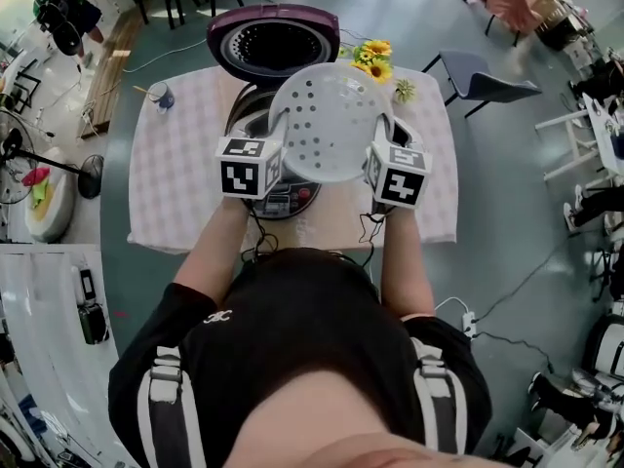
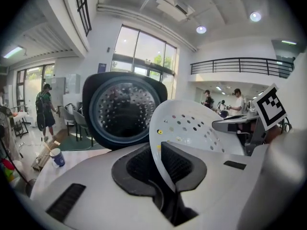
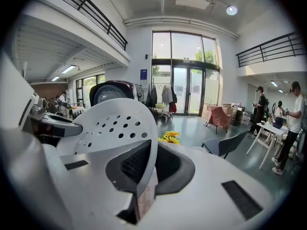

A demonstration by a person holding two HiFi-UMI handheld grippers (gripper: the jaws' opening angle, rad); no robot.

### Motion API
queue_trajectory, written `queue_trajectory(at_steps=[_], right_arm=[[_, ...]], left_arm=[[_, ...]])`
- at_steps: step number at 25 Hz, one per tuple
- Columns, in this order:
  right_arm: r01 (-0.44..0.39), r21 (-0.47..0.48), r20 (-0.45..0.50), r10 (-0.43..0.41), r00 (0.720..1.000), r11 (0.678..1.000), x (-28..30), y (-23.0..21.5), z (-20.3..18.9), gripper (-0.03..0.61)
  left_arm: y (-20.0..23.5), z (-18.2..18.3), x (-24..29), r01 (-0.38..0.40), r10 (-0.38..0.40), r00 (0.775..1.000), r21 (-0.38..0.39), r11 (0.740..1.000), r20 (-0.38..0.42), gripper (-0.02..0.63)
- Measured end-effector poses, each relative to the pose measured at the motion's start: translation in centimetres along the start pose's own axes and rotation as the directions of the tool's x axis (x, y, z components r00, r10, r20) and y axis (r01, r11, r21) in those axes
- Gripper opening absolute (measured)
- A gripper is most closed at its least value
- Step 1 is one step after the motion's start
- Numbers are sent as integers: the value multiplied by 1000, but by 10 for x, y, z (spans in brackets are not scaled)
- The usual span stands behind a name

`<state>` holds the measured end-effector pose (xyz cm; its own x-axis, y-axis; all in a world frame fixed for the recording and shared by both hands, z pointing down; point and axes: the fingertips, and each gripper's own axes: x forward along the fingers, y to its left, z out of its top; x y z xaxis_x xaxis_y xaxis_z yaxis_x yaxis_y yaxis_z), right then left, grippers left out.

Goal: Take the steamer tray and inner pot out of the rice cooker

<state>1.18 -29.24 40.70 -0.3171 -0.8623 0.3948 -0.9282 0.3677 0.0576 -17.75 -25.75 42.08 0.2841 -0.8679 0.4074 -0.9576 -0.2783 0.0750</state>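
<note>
Forearms: both reach up-frame from lower centre, parallel, with the tongs tilted slightly downward.
Table (image 1: 175,178): checked cloth, upper centre.
Rice cooker (image 1: 283,203): on the table, lid (image 1: 273,45) standing open behind it; its interior is hidden beneath the tray.
Steamer tray (image 1: 327,125): white, perforated, held above the cooker's opening, centre frame.
Left gripper (image 1: 277,136), right gripper (image 1: 382,140): each clenched on an opposite tray rim.
Paper cup (image 1: 162,97): upper left.

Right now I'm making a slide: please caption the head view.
Left tool and right tool clamp opposite rims of the perforated tray, holding it over the open cooker.
</note>
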Motion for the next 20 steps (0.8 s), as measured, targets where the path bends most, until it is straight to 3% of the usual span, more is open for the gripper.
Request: queue_trajectory(at_steps=[11,20], right_arm=[[40,11,6,-40,999,999,-37,-117,-24,13],[35,24,-23,-34,999,999,-33,-172,-45,12]], left_arm=[[-118,9,41,58,-57,998,-9,998,34,52],[-166,1,78,45,-45,999,16,999,17,52]])
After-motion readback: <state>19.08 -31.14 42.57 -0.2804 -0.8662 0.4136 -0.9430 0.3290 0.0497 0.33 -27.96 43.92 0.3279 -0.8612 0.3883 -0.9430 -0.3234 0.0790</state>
